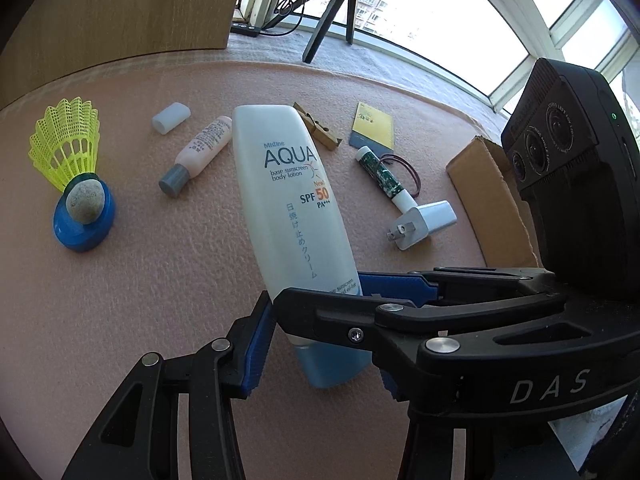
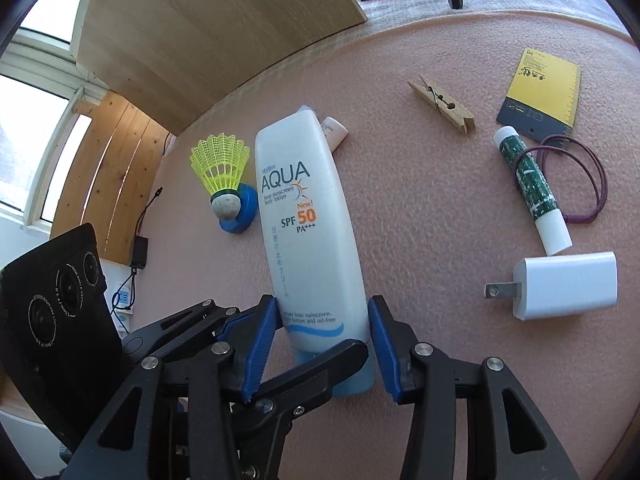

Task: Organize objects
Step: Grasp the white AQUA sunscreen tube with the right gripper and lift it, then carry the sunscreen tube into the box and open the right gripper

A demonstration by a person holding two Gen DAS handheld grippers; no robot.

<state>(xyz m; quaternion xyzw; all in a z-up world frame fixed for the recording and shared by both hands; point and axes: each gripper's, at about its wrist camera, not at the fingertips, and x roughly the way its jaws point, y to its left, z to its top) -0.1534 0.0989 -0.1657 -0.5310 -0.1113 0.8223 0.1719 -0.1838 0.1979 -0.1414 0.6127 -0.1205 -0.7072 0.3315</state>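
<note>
A white AQUA sunscreen bottle (image 1: 286, 204) with a blue cap lies on the pink mat, cap end toward me; it also shows in the right wrist view (image 2: 310, 232). My left gripper (image 1: 316, 312) and my right gripper (image 2: 322, 340) both have their blue pads around the bottle's lower end, near the cap. The pads touch or nearly touch its sides. Around it lie a yellow shuttlecock (image 1: 68, 140) on a blue lid (image 1: 86, 224), a small pink tube (image 1: 198, 152), a green lip balm (image 2: 532, 188), a white charger (image 2: 564, 290) and a wooden clothespin (image 2: 442, 104).
A cardboard box (image 1: 490, 204) stands at the right of the mat. A yellow card (image 2: 542, 92), a purple hair tie (image 2: 588, 176) and a white cap (image 1: 171, 117) lie further off. A wooden panel (image 1: 120, 12) and a tripod (image 1: 332, 4) stand behind, by the window.
</note>
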